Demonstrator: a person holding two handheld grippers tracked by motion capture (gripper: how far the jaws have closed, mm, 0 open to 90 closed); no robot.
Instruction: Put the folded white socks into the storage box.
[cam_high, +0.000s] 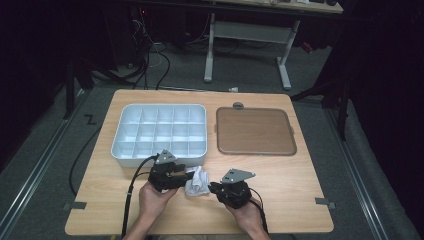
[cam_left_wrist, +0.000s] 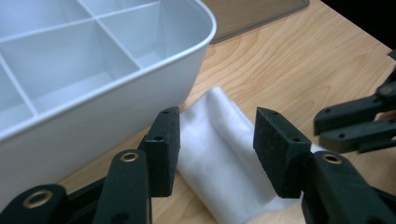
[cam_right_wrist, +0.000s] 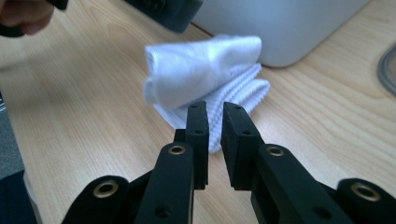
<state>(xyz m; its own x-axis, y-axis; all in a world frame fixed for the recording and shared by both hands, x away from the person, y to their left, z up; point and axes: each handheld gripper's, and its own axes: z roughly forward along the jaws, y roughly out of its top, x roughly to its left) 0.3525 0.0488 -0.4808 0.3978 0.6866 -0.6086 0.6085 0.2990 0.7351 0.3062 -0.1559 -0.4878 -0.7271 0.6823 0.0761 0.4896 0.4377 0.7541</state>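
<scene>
A folded white cloth (cam_high: 197, 181) lies on the wooden table just in front of the white compartment tray (cam_high: 157, 132). My left gripper (cam_high: 186, 178) is at the cloth's left side. It is open, and the cloth (cam_left_wrist: 219, 158) lies between its two pads without touching them. My right gripper (cam_high: 212, 188) is at the cloth's near right corner. Its jaws (cam_right_wrist: 215, 135) stand almost together with a narrow gap. The ribbed corner of the cloth (cam_right_wrist: 201, 70) reaches into that gap, but I cannot tell whether it is pinched.
A flat brown tray (cam_high: 255, 131) lies to the right of the white one. The white tray's rounded wall (cam_left_wrist: 116, 107) is right beside my left gripper's left jaw. The other gripper's jaws (cam_left_wrist: 355, 123) show at the right edge of the left gripper view.
</scene>
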